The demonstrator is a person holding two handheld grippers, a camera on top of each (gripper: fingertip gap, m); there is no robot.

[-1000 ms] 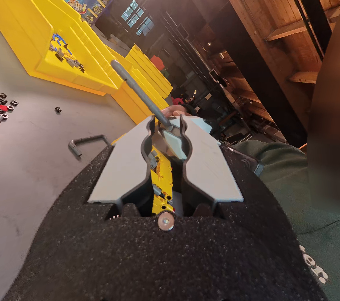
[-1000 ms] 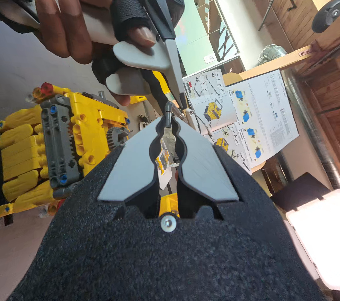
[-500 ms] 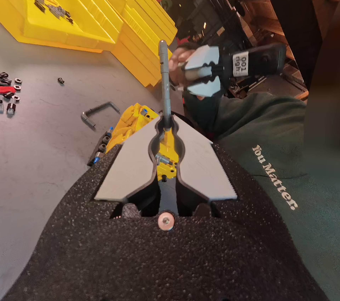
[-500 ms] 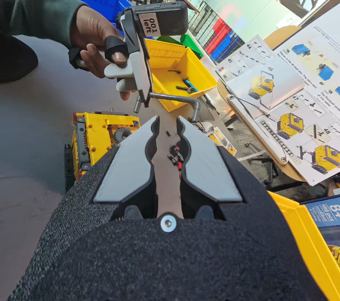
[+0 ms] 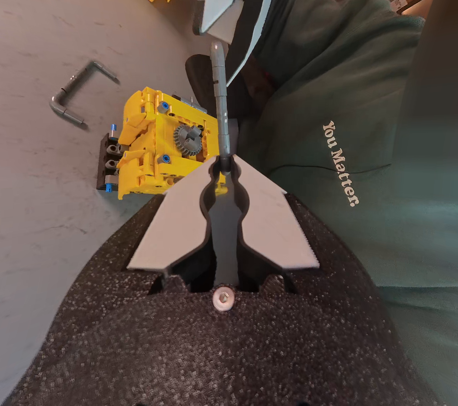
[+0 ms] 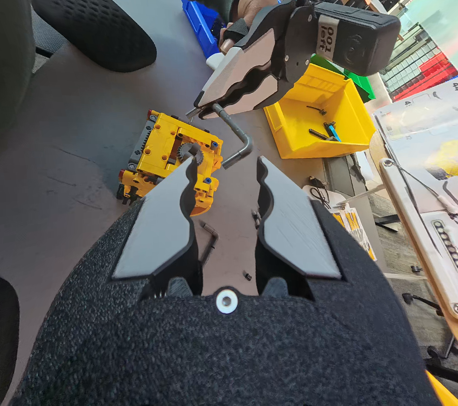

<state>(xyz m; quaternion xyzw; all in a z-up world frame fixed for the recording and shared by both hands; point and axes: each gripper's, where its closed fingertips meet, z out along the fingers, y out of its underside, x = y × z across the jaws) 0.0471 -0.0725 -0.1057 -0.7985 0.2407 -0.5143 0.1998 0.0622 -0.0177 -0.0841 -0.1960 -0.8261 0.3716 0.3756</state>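
Observation:
My left gripper (image 5: 224, 161) is shut on one end of a grey bent tube (image 5: 219, 96) and holds it in the air just above and to the right of a yellow brick-built vehicle model (image 5: 158, 146) on the grey table. In the right wrist view the left gripper (image 6: 204, 107) holds the tube (image 6: 234, 130) over the model (image 6: 163, 146). The tube's free bent end hangs just ahead of my right gripper (image 6: 226, 161). The right gripper is open and empty, with its left fingertip over the model's grey gear (image 6: 189, 150).
A second grey bent tube (image 5: 74, 94) lies on the table left of the model. A yellow bin (image 6: 319, 116) with a few parts, a blue bin (image 6: 200, 22) and an open instruction booklet (image 6: 421, 126) stand beyond. Small black pieces (image 6: 256, 217) lie near my right fingers. A green sleeve (image 5: 334, 96) is at the right. Spacing between my two grippers at the tips: around 7 cm.
My right gripper let go of the tube, opened wide and drew back. My left gripper kept the tube and swung down over the yellow model.

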